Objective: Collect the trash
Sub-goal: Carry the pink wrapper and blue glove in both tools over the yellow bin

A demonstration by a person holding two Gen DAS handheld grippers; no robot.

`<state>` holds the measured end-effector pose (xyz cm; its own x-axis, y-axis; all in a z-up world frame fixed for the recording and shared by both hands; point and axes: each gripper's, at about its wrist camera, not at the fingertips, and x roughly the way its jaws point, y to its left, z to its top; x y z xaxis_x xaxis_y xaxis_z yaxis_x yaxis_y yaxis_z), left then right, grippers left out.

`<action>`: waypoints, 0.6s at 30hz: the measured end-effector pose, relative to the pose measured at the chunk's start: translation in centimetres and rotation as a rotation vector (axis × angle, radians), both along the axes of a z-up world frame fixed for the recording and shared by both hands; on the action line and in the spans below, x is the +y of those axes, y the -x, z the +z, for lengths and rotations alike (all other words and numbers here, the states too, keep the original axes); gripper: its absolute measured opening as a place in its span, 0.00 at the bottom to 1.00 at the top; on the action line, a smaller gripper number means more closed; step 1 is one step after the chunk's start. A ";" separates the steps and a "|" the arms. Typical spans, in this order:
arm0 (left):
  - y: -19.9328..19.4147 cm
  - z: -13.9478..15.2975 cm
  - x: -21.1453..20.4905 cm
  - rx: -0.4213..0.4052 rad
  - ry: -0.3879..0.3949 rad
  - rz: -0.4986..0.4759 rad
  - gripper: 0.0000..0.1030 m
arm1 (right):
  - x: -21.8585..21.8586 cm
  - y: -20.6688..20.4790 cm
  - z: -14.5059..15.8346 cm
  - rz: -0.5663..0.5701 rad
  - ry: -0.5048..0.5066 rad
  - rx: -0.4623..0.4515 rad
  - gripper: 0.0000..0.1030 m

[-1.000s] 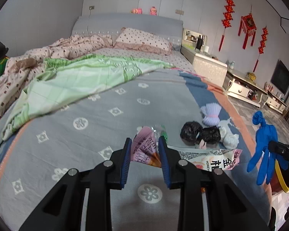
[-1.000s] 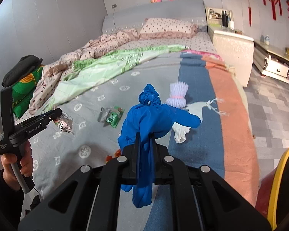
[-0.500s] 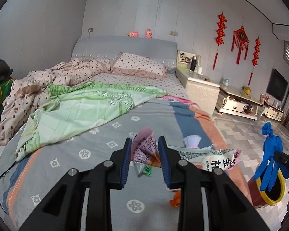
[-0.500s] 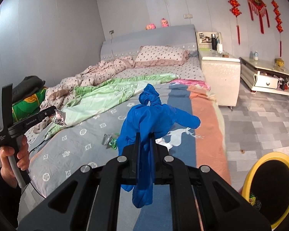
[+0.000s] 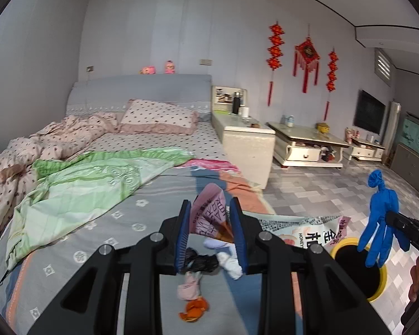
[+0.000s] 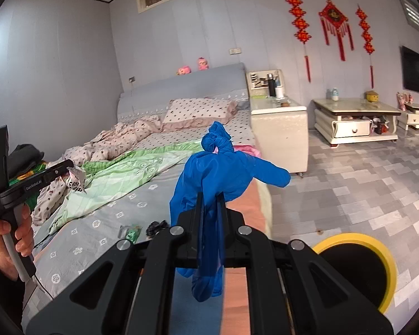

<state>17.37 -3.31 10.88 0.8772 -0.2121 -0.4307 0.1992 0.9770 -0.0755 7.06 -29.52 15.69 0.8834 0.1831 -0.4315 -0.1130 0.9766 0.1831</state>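
My left gripper (image 5: 211,220) is shut on a pink printed snack wrapper (image 5: 209,215) and holds it high above the bed; the wrapper also shows in the right wrist view (image 6: 76,182). My right gripper (image 6: 211,212) is shut on a knotted blue plastic glove (image 6: 218,173), which hangs over the floor beside the bed and also shows in the left wrist view (image 5: 380,217). A yellow-rimmed trash bin (image 6: 377,254) stands open on the floor, below and right of the glove. On the bed lie black bags (image 5: 198,258), white wads (image 5: 229,262), a pink wad (image 5: 190,289) and an orange scrap (image 5: 194,308).
A green wrapper (image 6: 131,231) lies on the grey bedspread (image 5: 125,223). A green sheet (image 5: 83,184) and a rumpled quilt (image 5: 42,145) cover the far bed. A white nightstand (image 5: 245,145) and low cabinets (image 5: 307,148) stand across the tiled floor (image 6: 363,184).
Both grippers have risen and pulled back from the bed with their loads. The right gripper has swung right, so the yellow bin is now in full view below it.
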 end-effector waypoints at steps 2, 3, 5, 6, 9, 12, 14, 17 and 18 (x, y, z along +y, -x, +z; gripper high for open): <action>-0.1 0.4 -2.2 -0.002 -0.002 -0.037 0.26 | -2.1 0.6 0.4 -0.032 -0.007 -0.009 0.07; -0.2 0.5 -3.2 -0.002 -0.004 -0.052 0.26 | -2.9 0.8 0.6 -0.044 -0.010 -0.012 0.07; -0.4 0.7 -5.3 -0.003 -0.005 -0.085 0.26 | -5.3 1.3 0.8 -0.077 -0.018 -0.016 0.07; -0.6 0.7 -6.4 -0.001 -0.004 -0.103 0.26 | -6.4 1.5 0.9 -0.093 -0.022 -0.016 0.07; -1.1 0.6 -9.8 0.008 -0.001 -0.155 0.26 | -9.2 2.1 1.0 -0.134 -0.030 -0.017 0.07; -1.7 0.3 -13.0 0.018 -0.001 -0.200 0.26 | -12.4 2.8 0.9 -0.181 -0.037 -0.018 0.07; -2.3 0.0 -15.0 0.027 0.000 -0.225 0.26 | -14.5 3.3 0.7 -0.211 -0.037 -0.014 0.07; -3.0 -0.8 -17.7 0.046 0.003 -0.258 0.26 | -17.2 3.7 0.1 -0.252 -0.035 -0.005 0.07; -3.3 -1.2 -18.5 0.053 0.003 -0.264 0.26 | -18.2 3.8 -0.2 -0.265 -0.035 0.000 0.07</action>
